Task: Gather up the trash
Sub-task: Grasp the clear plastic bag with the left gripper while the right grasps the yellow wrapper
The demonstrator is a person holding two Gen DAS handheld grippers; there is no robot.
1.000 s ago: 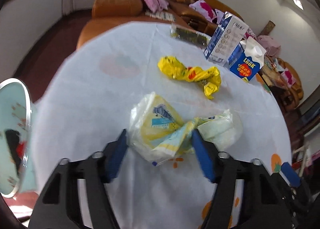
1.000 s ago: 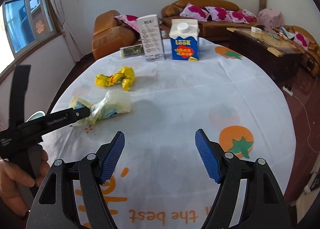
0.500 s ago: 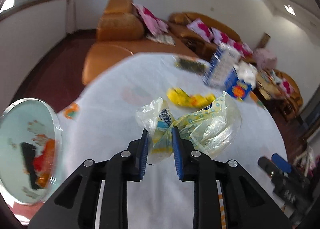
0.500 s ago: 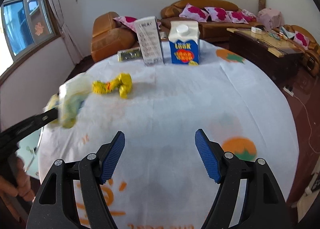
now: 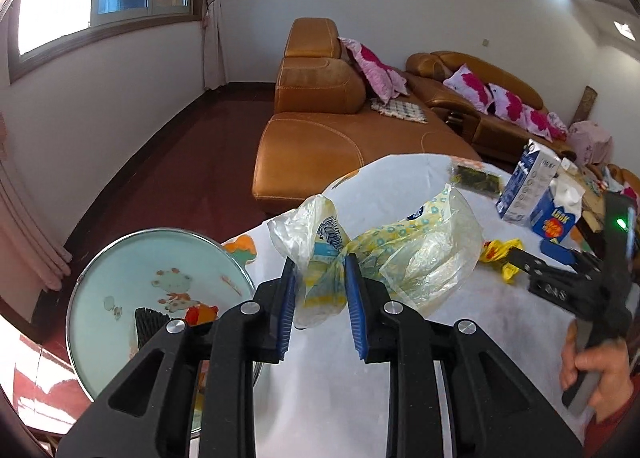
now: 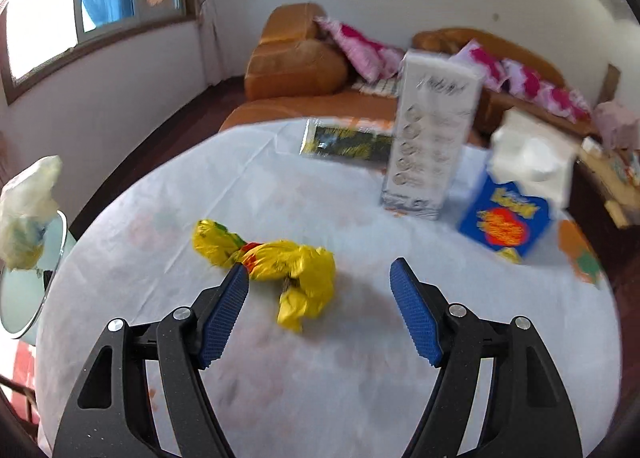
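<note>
L gripper (image 5: 320, 290) is clenched on the twisted neck of the crumpled plastic bag (image 5: 384, 254) — bag hangs off the table (image 5: 400, 398), just beside the round bin (image 5: 132, 290) w/ cartoon lid. Judged next: carry it over the bin's opening, then release; keep the grip tight till then. R gripper (image 6: 320, 306) is spread wide, empty, its fingers either side of the yellow wrapper (image 6: 280, 262) lying on the table — lower, centre on the bulk, then close.

Near half of the table (image 6: 360, 398) bare, open passage. Far right blocked by tall white carton (image 6: 432, 138) and blue carton (image 6: 508, 218); flat dark packet (image 6: 344, 142) far centre. Round bin (image 5: 156, 298) off left edge.
</note>
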